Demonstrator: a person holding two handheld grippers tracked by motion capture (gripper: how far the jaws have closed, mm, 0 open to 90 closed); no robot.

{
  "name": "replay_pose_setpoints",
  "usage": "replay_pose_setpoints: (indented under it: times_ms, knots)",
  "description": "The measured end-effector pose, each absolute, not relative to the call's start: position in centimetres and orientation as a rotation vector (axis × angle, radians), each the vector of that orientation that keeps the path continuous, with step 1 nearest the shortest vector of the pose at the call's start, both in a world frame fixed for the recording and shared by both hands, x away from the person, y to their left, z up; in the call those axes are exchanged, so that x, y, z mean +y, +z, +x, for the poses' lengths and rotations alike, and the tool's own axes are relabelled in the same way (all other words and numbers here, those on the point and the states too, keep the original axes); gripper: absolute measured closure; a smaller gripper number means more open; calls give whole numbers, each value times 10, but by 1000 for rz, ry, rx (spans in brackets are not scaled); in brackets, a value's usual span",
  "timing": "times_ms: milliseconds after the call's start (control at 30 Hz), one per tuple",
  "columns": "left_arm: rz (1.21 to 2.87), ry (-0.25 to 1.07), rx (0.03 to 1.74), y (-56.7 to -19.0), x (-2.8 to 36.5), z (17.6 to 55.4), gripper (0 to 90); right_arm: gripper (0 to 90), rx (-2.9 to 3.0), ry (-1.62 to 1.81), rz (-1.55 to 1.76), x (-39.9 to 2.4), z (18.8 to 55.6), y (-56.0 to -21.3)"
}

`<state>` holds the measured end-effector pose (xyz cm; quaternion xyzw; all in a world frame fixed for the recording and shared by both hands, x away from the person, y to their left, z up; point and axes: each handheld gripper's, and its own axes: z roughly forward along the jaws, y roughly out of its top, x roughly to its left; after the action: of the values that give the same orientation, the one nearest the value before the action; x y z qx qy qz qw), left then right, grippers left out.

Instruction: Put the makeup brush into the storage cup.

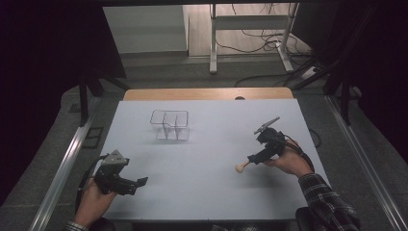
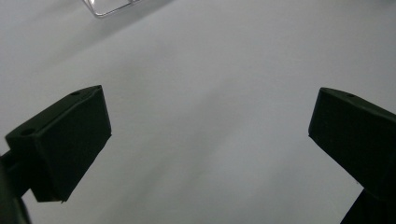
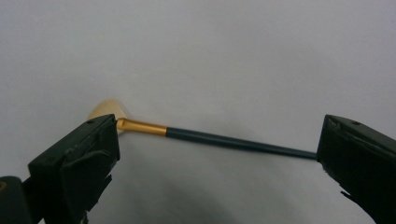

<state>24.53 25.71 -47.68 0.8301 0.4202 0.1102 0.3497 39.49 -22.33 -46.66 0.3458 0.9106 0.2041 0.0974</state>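
A make-up brush (image 3: 219, 140) with a cream head, gold collar and dark thin handle lies on the white table (image 1: 202, 154). My right gripper (image 3: 218, 128) is open over it. The brush runs lengthwise across the gap, its head by the left jaw and its handle end by the right jaw. In the high view the brush (image 1: 240, 167) lies at the right front, just ahead of the right gripper (image 1: 253, 159). At the left front my left gripper (image 1: 137, 185) is open with nothing between its fingers, and the left gripper (image 2: 210, 100) looks at bare table.
A clear plastic box with compartments (image 1: 169, 125) stands left of centre towards the back; its corner (image 2: 109, 5) shows at the top of the left gripper view. A wooden strip (image 1: 208, 94) borders the far edge. Metal rails run along both sides.
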Motion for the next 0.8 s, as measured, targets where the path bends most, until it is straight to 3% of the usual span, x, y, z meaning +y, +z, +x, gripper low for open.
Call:
replay_pose_setpoints:
  times_ms: [800]
  knots:
    - [2158, 275, 1097, -478, 257, 246, 0, 33, 2768, 546, 987, -218, 409, -492]
